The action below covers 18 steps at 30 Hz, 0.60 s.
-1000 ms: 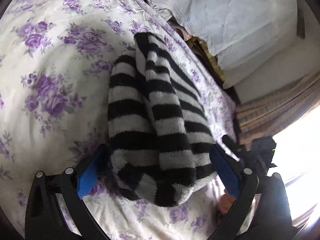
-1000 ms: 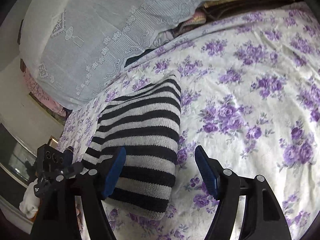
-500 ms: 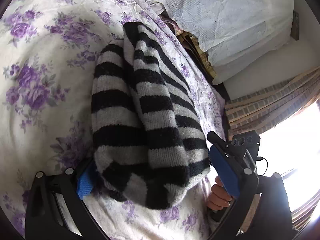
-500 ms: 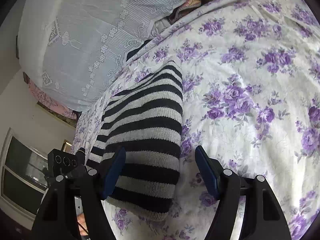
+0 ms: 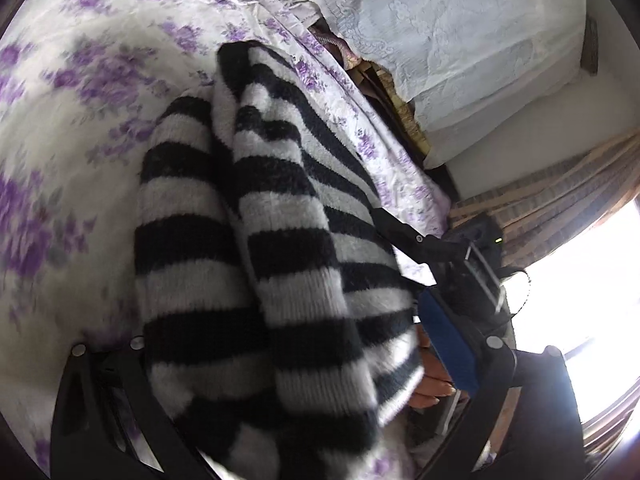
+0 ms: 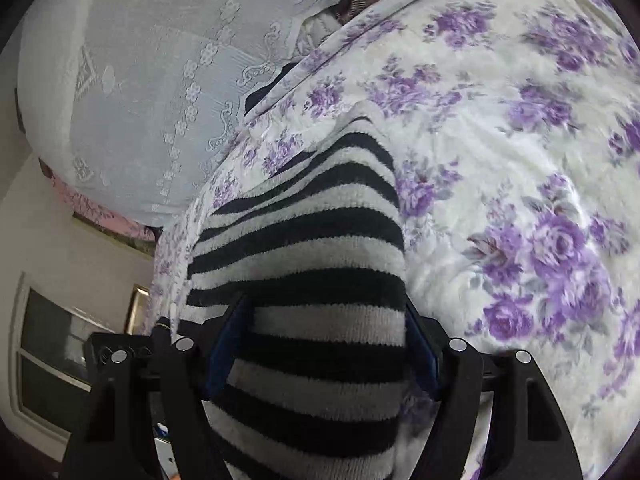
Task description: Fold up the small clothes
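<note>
A folded black-and-white striped knit sweater [image 5: 256,240] lies on the purple-flowered bedsheet [image 5: 60,160]. In the left wrist view its thick near end fills the gap of my left gripper [image 5: 280,360]; the jaws stand wide apart around it and the left finger is hidden under the knit. In the right wrist view the sweater [image 6: 312,248] passes between the blue pads [image 6: 224,344] of my right gripper [image 6: 324,344], which sit against both of its sides. The right gripper also shows in the left wrist view [image 5: 460,280], beside the sweater.
A pale lace-covered pile of bedding [image 6: 160,80] rises behind the sweater; it also shows in the left wrist view [image 5: 460,40]. The bed edge runs along the sweater's side, with a wall and cabinet [image 6: 48,340] beyond. A bright window with a curtain [image 5: 560,208] is at the right.
Both grippers have pushed further onto the sweater. The right gripper's jaws have closed in from well apart to press against the sweater's sides. The sweater's near end has bunched up higher.
</note>
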### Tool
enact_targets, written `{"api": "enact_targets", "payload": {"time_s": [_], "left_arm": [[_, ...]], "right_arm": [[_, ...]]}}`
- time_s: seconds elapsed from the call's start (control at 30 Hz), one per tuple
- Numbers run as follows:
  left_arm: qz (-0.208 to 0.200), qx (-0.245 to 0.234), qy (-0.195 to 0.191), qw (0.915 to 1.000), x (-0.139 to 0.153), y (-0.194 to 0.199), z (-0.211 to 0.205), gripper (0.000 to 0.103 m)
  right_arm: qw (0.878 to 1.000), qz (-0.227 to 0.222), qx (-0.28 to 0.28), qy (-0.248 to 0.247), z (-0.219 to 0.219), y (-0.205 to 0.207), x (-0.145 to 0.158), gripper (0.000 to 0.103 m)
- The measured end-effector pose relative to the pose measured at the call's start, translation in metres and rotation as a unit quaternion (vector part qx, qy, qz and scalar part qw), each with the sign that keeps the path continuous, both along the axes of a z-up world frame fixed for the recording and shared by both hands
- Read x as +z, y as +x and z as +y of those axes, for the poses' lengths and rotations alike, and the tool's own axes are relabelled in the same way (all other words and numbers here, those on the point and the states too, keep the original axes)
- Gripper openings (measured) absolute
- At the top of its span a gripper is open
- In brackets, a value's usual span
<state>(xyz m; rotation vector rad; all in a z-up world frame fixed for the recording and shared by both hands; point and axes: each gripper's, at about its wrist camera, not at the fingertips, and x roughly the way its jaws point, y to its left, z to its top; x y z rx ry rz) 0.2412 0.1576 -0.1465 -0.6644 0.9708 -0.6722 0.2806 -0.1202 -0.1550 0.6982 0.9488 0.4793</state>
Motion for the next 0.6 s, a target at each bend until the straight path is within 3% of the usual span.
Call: {"api": "enact_targets", "payload": {"time_s": [0.1,0.27,0.6], "left_arm": [[-0.008,-0.003,0.011,0.9999,0.001,0.0,-0.003,0.097],[0.006,-0.004,-0.01,0.9999,-0.003,-0.01,0.006,0.079],[-0.002,0.004,0.0,1.0,-0.006,-0.005,0.005,0.076]], "right_arm": [[1.0,-0.007,0.001,0.014,-0.004,-0.001,-0.003,0.07],[1.0,-0.01,0.015,0.017,-0.009,0.0,-0.004,0.067],[0.999,-0.018,0.028,0.007,-0.005,0.004,-0.005,0.068]]}}
